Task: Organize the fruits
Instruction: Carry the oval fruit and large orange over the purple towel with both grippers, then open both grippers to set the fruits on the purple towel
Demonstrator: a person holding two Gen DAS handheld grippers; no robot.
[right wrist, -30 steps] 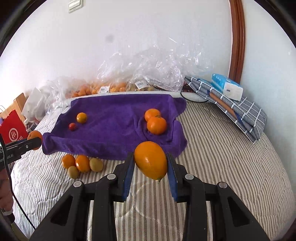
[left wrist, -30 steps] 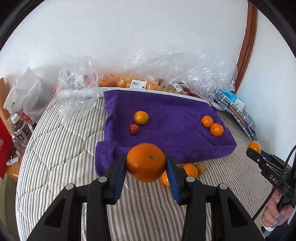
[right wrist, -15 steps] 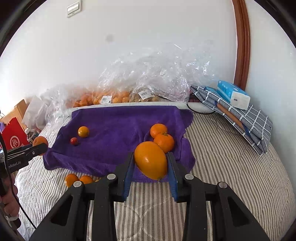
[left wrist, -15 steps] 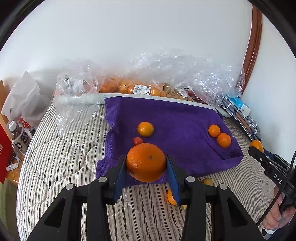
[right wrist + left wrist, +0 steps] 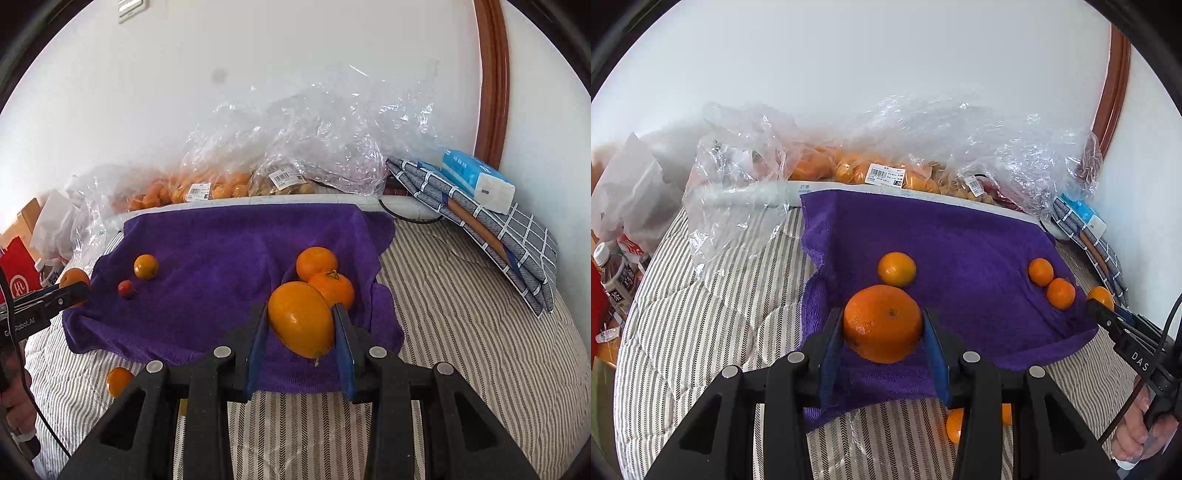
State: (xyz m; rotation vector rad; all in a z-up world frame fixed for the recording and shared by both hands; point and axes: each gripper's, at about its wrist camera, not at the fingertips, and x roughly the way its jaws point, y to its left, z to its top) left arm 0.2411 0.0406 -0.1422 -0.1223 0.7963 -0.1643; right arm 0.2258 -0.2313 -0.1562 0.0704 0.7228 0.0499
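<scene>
Left gripper [image 5: 884, 325] clamped on an orange [image 5: 882, 323], held over the near left edge of the purple towel [image 5: 960, 240]. Right gripper [image 5: 300, 325] clamped on an oval yellow-orange fruit [image 5: 301, 319], over the towel's near right, just in front of two tangerines [image 5: 325, 275]

We are seeing towel [image 5: 960, 236] lying on bed [image 5: 701, 332] ahead of left gripper [image 5: 883, 328]. Orange [image 5: 882, 323] sitting between its jaws. Small fruit [image 5: 897, 269] lying on towel just beyond it; two more [image 5: 1051, 282] far right, touching. Right gripper [image 5: 300, 325] holding oval fruit [image 5: 301, 319]; fruit pair [image 5: 325, 275] lying just behind it. Bags of fruit [image 5: 221, 184] lying behind towel, against wall. Folded cloth [image 5: 498, 236] lying right of right gripper, box [image 5: 476, 179] on it.
</scene>
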